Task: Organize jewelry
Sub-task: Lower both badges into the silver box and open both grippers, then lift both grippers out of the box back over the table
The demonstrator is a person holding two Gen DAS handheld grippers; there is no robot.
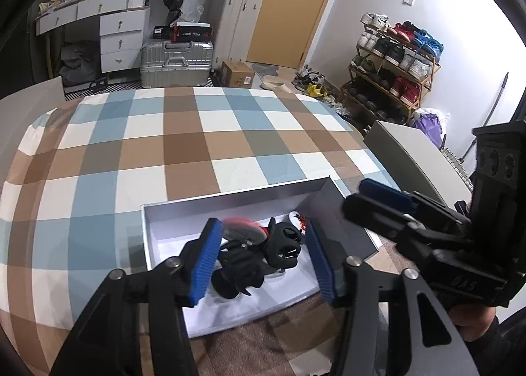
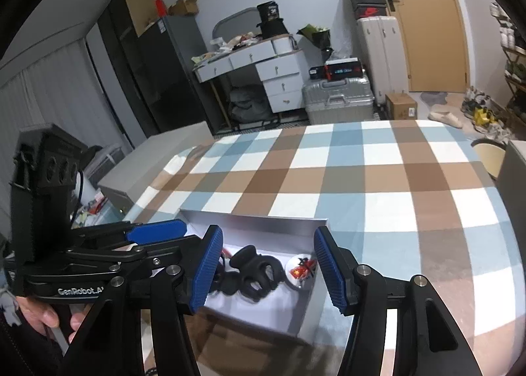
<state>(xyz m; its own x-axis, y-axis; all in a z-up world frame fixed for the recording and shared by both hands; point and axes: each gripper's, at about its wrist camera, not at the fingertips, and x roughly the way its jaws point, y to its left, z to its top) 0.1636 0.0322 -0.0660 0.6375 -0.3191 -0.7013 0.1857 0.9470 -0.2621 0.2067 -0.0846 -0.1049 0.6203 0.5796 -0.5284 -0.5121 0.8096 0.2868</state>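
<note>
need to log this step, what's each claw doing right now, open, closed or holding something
Left claw: open, holding nothing, above the black hair clips in the white cardboard box.
Right claw: open, holding nothing, over the same box.

Checked cloth [image 1: 197, 146] beyond the box [image 1: 230, 201] lies open; hair clips [image 1: 282, 244] crowd inside.

A home bedroom — a bed [image 1: 197, 146] in checked bedding, a white dressing table [image 1: 111, 24], suitcases [image 1: 176, 62] and a crowded shoe rack [image 1: 391, 77].
</note>
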